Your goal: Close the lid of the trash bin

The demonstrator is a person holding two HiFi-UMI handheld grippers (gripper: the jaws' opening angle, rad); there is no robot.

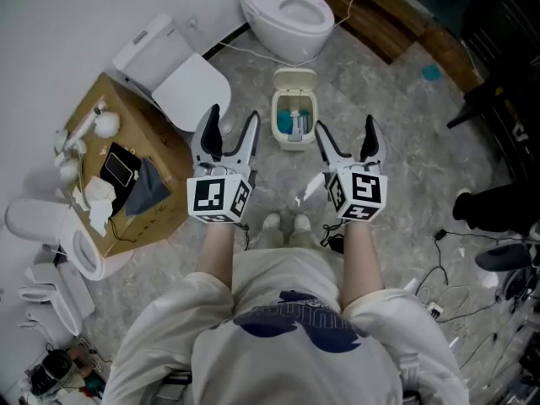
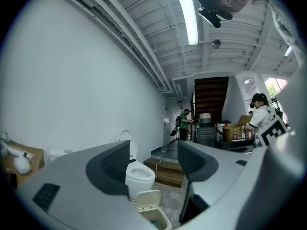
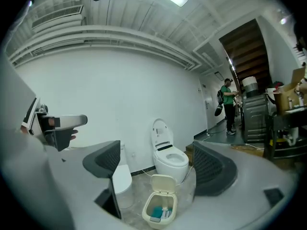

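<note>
One trash bin [image 1: 294, 121] stands on the grey floor, cream-coloured and oblong. Its long axis runs straight away from the person towards the open-bowled toilet [image 1: 285, 7] just beyond it. The mouth faces up, and the single lid [image 1: 294, 80] is hinged at the far end, the end nearest that toilet. The lid stands raised and tilted back, its inner face turned towards the person. A few blue and white items [image 1: 292, 125] lie inside the bin; I cannot tell how many.

Two grippers are held on the near side of the bin, one to either side of its line, well apart from it and touching nothing. The left gripper [image 1: 232, 130] has its jaws spread wide with only air between the dark pads; in its own view the bin shows low down between them. The right gripper [image 1: 346, 133] is also fully spread and empty, and its own view frames the bin and raised lid between its jaws.

Two toilets are near the bin: the one beyond it, and a second toilet [image 1: 173, 70] with its seat cover down, to the bin's left. One cardboard box [image 1: 126, 171] with clutter on top sits further left of the bin. Two shoes [image 1: 285, 223] show on the bin's near side, between it and the person
</note>
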